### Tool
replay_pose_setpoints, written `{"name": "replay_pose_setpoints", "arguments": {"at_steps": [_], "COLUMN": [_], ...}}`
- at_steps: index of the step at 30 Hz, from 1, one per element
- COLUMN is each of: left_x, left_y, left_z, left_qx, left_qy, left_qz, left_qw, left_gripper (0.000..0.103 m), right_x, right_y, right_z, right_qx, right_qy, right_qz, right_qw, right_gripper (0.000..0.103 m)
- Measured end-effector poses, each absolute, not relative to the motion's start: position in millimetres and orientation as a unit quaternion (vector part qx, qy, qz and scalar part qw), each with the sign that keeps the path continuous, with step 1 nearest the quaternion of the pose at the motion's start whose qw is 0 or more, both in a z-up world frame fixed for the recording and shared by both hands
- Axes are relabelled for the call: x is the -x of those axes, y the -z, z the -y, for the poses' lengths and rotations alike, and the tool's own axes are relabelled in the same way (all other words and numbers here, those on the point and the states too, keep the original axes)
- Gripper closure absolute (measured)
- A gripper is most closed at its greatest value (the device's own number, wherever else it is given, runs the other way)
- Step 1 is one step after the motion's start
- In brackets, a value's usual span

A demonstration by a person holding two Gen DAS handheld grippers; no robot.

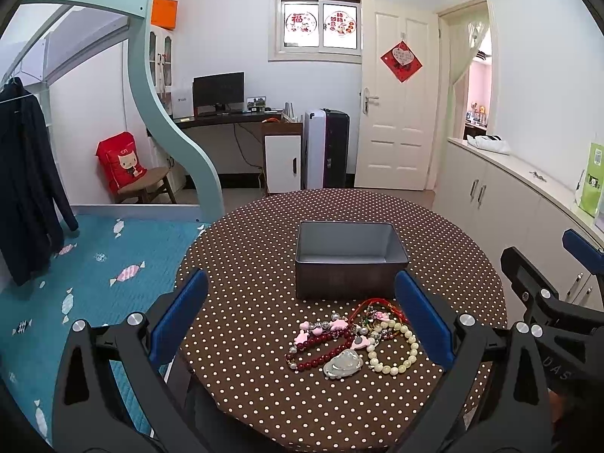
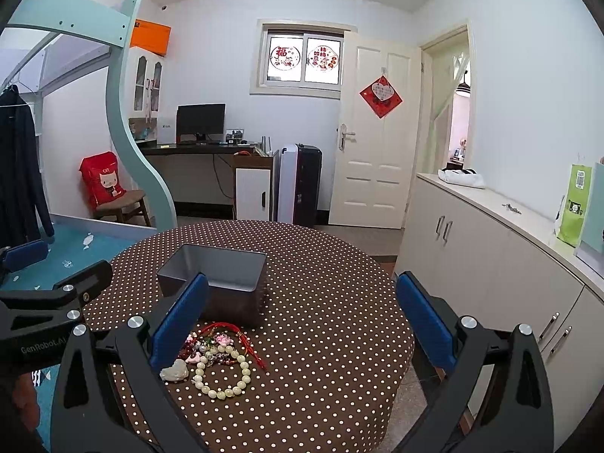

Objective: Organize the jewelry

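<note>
While jaws gape | bead bracelets [image 1: 355, 339] tangled | grey box [image 1: 349, 256] empty

Grey rectangular metal boxes [image 1: 349, 260]: one
Cream round-bead bracelets [image 1: 396, 347]: one
Dark red bead bracelets [image 1: 321, 351]: one
Pale jade carved pendants [image 1: 342, 364]: one
Red cord strings [image 1: 372, 304]: count unclear, tangled
</note>
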State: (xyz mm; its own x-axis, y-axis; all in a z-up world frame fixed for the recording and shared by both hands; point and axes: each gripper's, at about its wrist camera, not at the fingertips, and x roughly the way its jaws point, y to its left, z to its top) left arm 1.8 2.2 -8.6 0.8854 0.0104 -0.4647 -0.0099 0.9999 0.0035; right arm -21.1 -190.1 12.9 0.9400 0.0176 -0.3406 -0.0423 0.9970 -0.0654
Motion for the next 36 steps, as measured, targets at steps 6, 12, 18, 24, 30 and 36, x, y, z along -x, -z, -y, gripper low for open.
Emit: {"name": "replay_pose_setpoints", "arguments": {"at_steps": [6,12,18,24,30,36], "left_x": [-1.5,-1.1,-4.4,-9.4,-12.7,-19.7], "left_y": [8.3,8.5,9.8,9.5,12.7,24.5], "left_z": [-2.2,-2.3,-3.2,-3.8,-2.2,-4.6], "left_qx": [0.0,0.0,0.002,0.004,0.003,0.002], "left_qy": [-0.005,-0.005,0.0,0.007,0.02,0.028], "left_qz": [-0.24,-0.24,-0.247,-0.252,-0.256,-0.274], "left_qw": [0.971,0.971,0.969,0.968,0.966,0.961], "left_gripper": [0.005,0.005,0.005,0.005,0.005,0.005], "right_x": [21.4,19.1,16.9,15.0,7.3,-0.8], "right_y": [-12.4,-9.6,-6.5,-4.8,1.1,10.5], "right_z": [189.8,190.1,189.2,189.7,188.5,190.1], "right_qx": [0.036,0.035,0.036,0.038,0.041,0.027], "right_qy": [-0.017,-0.018,-0.014,-0.009,-0.007,-0.035], "right_qz": [-0.173,-0.178,-0.182,-0.186,-0.2,-0.222], "right_qw": [0.984,0.983,0.982,0.982,0.979,0.974], "right_gripper": [0.007,0.007,0.007,0.007,0.007,0.007]}}
